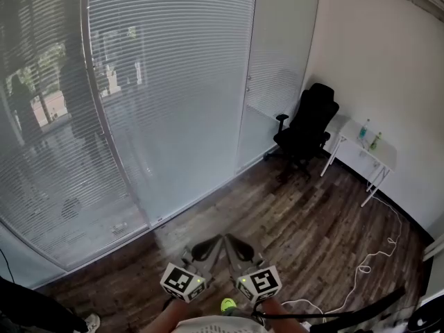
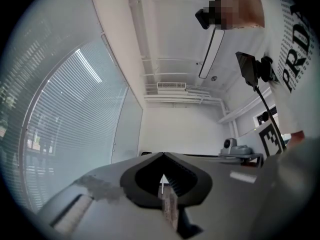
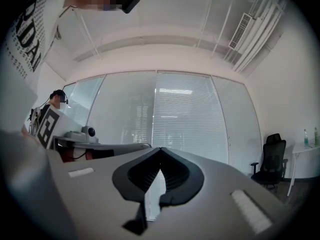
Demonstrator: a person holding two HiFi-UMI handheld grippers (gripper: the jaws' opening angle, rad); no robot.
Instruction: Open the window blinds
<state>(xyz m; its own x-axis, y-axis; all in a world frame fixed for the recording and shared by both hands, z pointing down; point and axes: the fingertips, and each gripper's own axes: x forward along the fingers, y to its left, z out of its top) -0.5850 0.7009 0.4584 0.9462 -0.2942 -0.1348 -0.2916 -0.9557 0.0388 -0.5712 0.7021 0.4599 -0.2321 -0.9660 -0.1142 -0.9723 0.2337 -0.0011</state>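
Hanging well apart from the window blinds (image 1: 173, 82), the left gripper (image 2: 162, 155) and the right gripper (image 3: 160, 149) are held fully closed, tips together, with nothing gripped.

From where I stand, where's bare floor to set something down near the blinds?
The wood floor between you and the blinds is bare. It is crowded on the right: the office chair, the white table and a loose cable.

Floor-to-ceiling windows (image 1: 173, 82) along one side, daylight entering. White wall (image 1: 388, 61) adjoining. Dark wood-plank floor (image 1: 298, 234). Black office chair (image 1: 309, 127) in the corner, white table (image 1: 385, 155) just beside it. White cable (image 1: 374, 259) loose on floor. Ceiling strip light (image 2: 212, 51).
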